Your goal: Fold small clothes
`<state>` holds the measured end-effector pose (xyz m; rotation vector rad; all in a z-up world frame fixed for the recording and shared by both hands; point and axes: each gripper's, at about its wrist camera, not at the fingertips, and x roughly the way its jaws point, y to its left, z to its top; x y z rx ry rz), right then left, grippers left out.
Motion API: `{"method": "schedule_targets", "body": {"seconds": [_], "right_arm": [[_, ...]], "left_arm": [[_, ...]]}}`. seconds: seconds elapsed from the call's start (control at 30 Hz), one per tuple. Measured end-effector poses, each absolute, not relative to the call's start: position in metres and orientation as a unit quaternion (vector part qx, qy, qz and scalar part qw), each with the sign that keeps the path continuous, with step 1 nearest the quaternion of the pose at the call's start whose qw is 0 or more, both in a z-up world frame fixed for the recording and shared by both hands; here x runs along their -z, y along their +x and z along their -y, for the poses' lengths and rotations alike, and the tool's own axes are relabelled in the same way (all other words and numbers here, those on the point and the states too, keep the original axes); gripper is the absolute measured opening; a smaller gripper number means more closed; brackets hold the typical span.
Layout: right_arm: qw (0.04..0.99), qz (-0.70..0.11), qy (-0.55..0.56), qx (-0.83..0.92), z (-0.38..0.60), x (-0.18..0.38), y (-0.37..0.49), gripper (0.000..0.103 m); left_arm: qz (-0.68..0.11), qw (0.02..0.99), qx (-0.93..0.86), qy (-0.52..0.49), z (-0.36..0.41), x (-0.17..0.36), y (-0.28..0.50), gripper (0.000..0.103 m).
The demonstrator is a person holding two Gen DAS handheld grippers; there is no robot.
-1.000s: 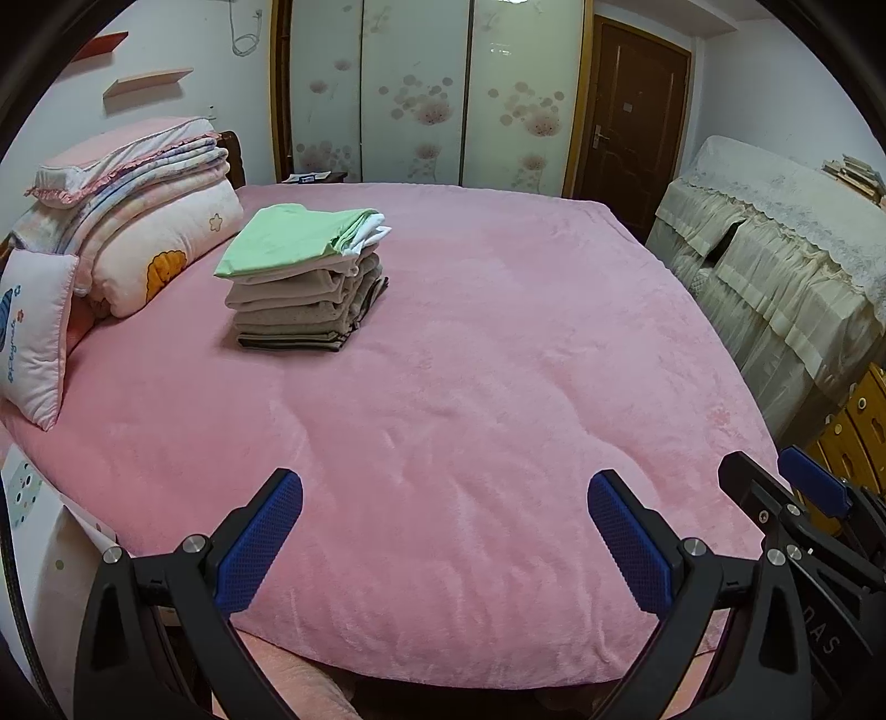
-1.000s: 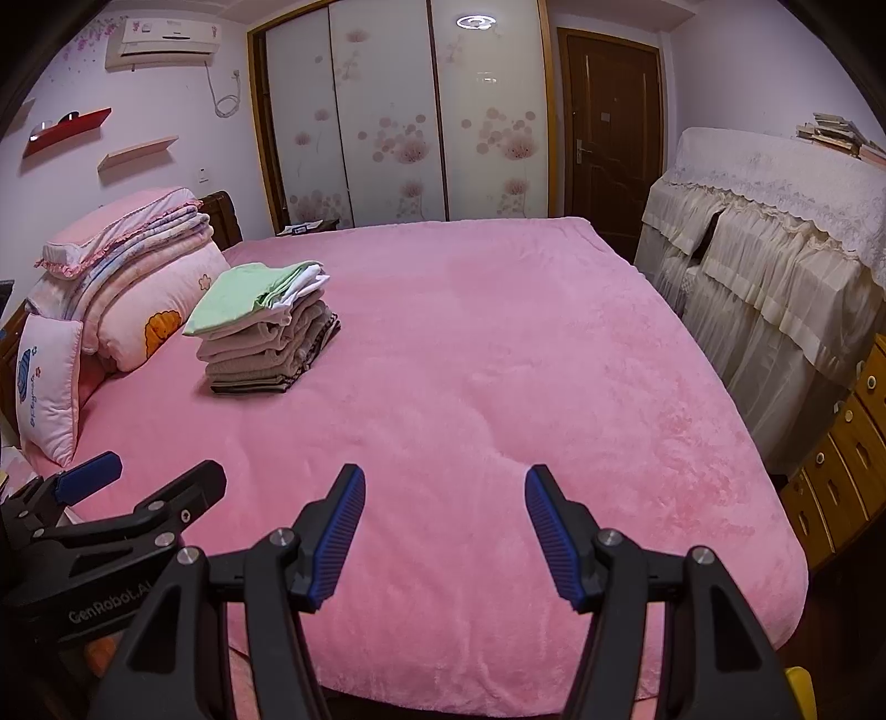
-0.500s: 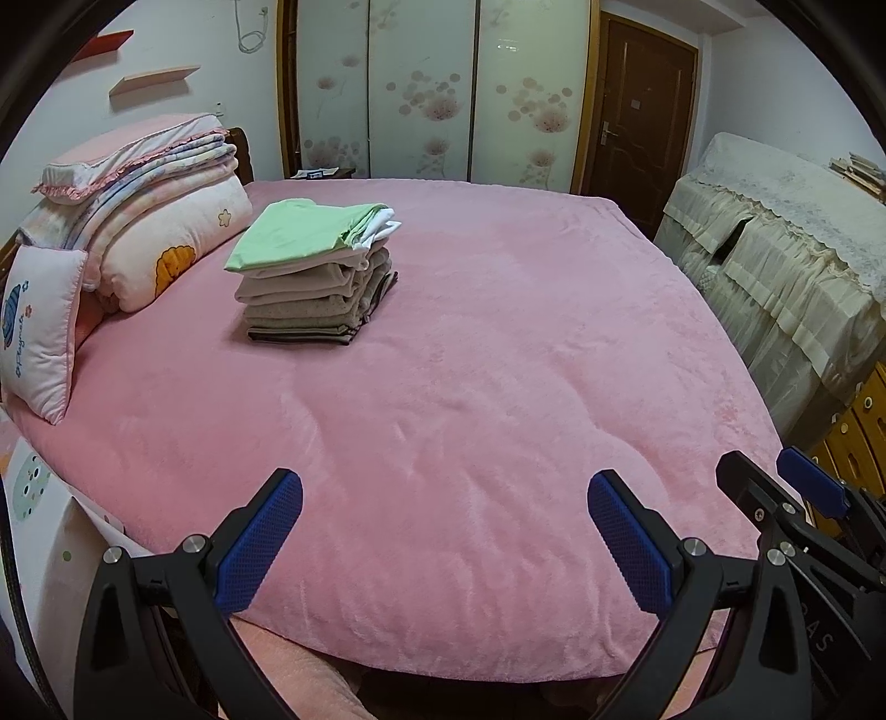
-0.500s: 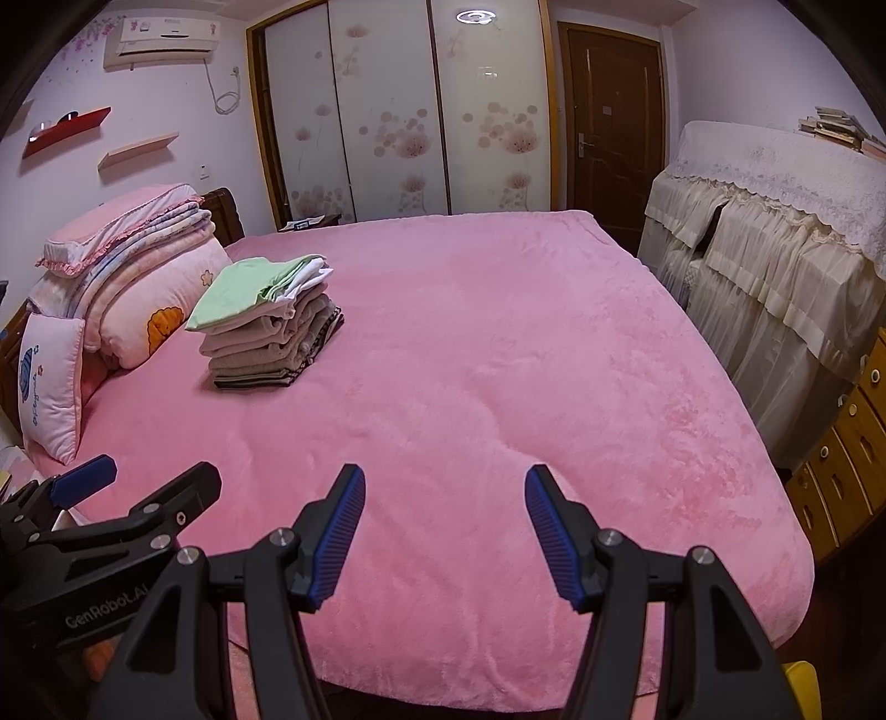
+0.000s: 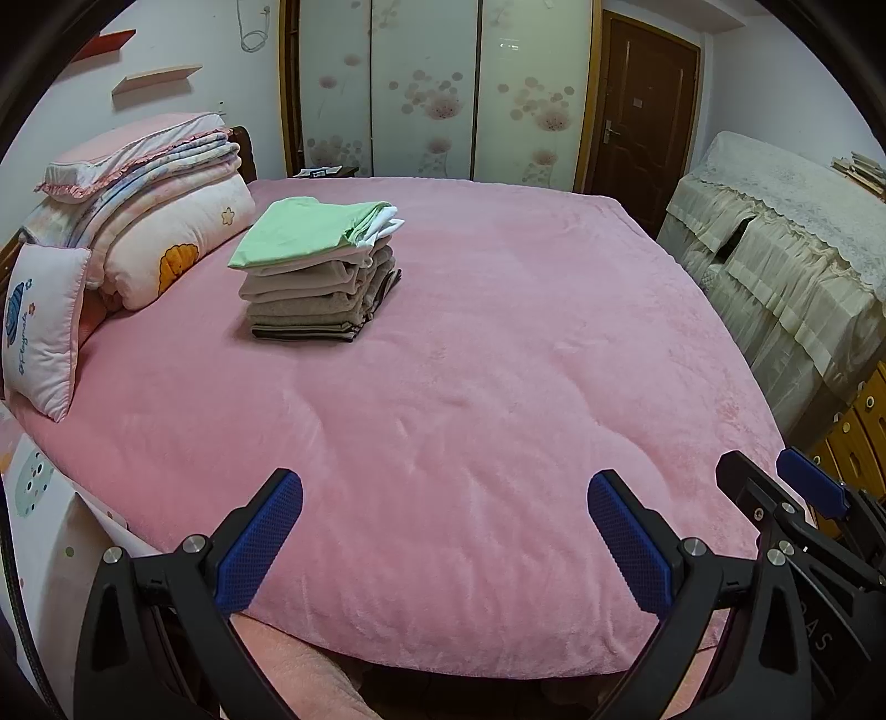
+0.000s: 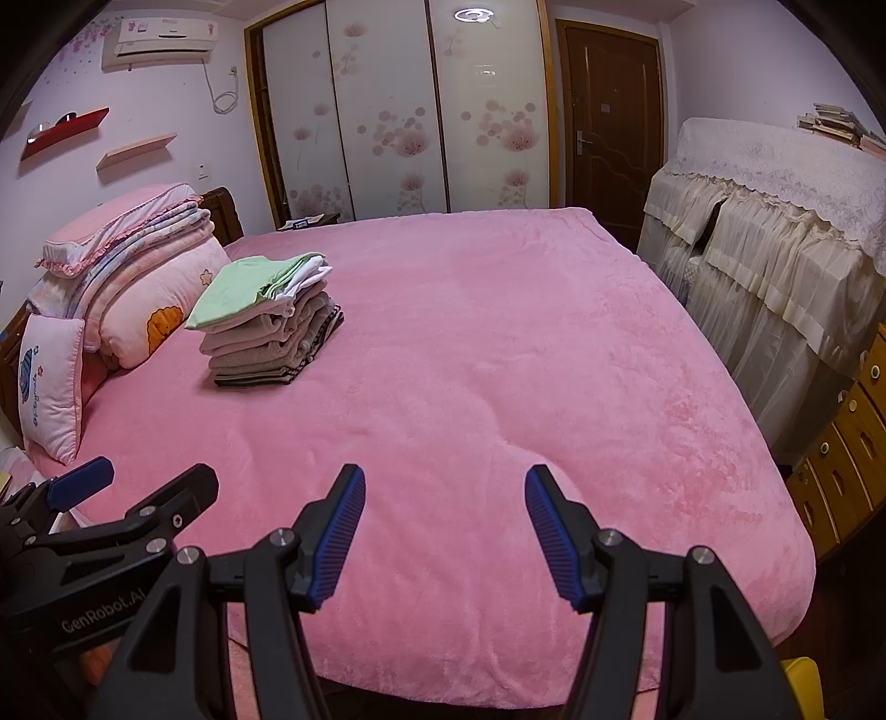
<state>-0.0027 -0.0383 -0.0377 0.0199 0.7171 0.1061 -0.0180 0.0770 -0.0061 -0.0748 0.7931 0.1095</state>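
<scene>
Folded clothes [image 5: 318,271], neat stack, green piece on top

A home bedroom: pink-covered bed [image 5: 498,415], stacked pillows [image 5: 166,232], sliding floral wardrobe [image 6: 398,111], air conditioner [image 6: 163,41].

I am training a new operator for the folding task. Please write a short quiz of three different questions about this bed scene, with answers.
1. True or false: the right gripper holds a garment.
2. Which colour is the top piece of the folded stack? A green, B blue, C black.
3. What lies on the bed between the stack and the headboard?

Key
1. False: both it and the left gripper are open, with nothing between the jaws.
2. A.
3. Folded bedding with a small pillow beside it.
</scene>
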Motion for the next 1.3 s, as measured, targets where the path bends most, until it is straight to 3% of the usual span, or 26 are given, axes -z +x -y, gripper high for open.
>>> {"method": "schedule_targets", "body": {"seconds": [1.3], "right_arm": [[0.934, -0.352, 0.01, -0.051, 0.035, 0.039, -0.004, 0.061]], "left_arm": [[-0.389, 0.918, -0.056, -0.04, -0.076, 0.009, -0.028, 0.102]]}}
